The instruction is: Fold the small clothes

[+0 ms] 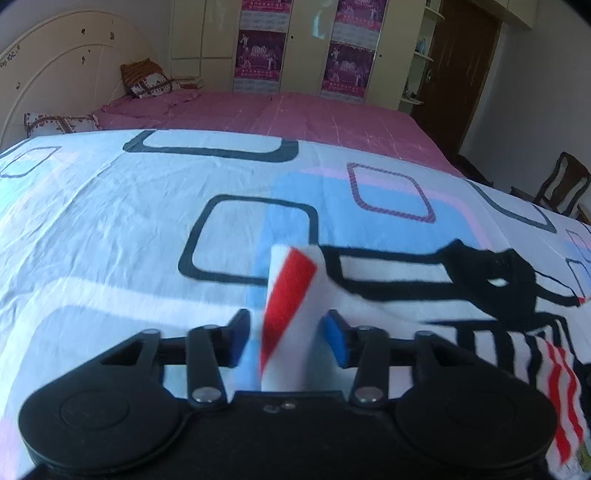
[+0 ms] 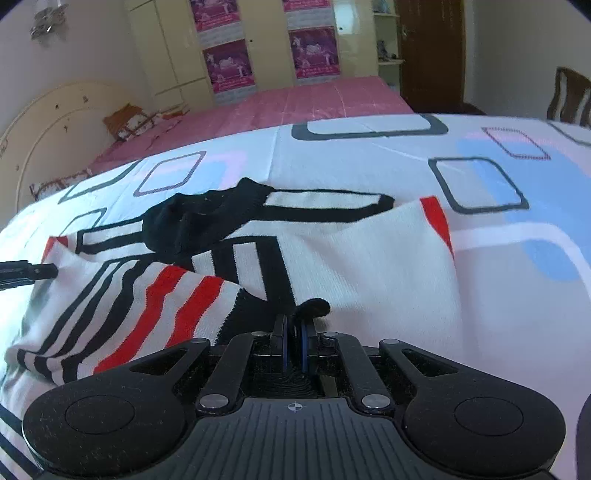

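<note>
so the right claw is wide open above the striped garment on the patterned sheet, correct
Not quite. The right claw is shut, pinching a black edge of the striped garment, as the right wrist view shows. The garment does lie on the patterned sheet.

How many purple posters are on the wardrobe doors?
4: in the left wrist view, two posters stacked on one door and two on the next door. The frame edge may hide more.
</note>
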The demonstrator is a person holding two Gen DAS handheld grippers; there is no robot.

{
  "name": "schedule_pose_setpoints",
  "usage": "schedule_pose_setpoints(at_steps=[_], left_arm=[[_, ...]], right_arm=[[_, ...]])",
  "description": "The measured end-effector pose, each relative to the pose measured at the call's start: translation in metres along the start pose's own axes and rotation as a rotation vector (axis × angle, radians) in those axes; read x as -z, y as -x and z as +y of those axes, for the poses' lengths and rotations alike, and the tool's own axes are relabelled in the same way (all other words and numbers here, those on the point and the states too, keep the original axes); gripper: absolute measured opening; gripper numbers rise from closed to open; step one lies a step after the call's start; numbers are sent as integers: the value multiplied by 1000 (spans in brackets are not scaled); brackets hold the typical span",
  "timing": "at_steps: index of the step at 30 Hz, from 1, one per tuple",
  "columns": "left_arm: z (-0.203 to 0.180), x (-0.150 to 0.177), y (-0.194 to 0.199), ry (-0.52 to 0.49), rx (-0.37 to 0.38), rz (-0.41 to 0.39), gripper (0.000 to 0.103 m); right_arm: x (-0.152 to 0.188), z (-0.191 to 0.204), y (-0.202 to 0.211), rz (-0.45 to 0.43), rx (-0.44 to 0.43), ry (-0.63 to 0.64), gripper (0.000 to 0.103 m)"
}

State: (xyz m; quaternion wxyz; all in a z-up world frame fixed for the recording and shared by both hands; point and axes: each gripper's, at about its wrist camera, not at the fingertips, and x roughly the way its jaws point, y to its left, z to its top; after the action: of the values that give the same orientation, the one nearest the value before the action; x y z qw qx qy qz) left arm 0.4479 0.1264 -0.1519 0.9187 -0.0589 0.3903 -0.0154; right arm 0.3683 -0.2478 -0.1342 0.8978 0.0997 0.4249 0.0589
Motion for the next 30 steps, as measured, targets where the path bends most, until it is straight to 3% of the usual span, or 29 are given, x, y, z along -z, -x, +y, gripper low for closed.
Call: schedule_pose_setpoints(at_steps=[1, 7, 10, 16, 20, 24, 30], left_arm=[[0, 0, -2, 2, -10, -7, 16], [8, 8, -9, 13, -53, -56, 13], [3, 8, -8, -17, -70, -60, 14], [-1, 5, 8, -55, -98, -37, 28], [-11, 12, 33, -68, -75, -35, 36], [-28, 25, 62, -92, -52, -50, 51], [-50, 52, 86, -111, 8, -21, 56]], right_arm=[[0, 1, 0, -5, 1, 0, 4], [-1, 15, -2, -58, 6, 70, 4], [4, 11, -14, -34, 66, 100, 4], [3, 2, 1, -76, 80, 63, 5], [0, 5, 16, -117, 54, 52, 5], [0, 19, 22, -126, 21, 86, 5], [11, 28, 23, -89, -21, 103, 5]])
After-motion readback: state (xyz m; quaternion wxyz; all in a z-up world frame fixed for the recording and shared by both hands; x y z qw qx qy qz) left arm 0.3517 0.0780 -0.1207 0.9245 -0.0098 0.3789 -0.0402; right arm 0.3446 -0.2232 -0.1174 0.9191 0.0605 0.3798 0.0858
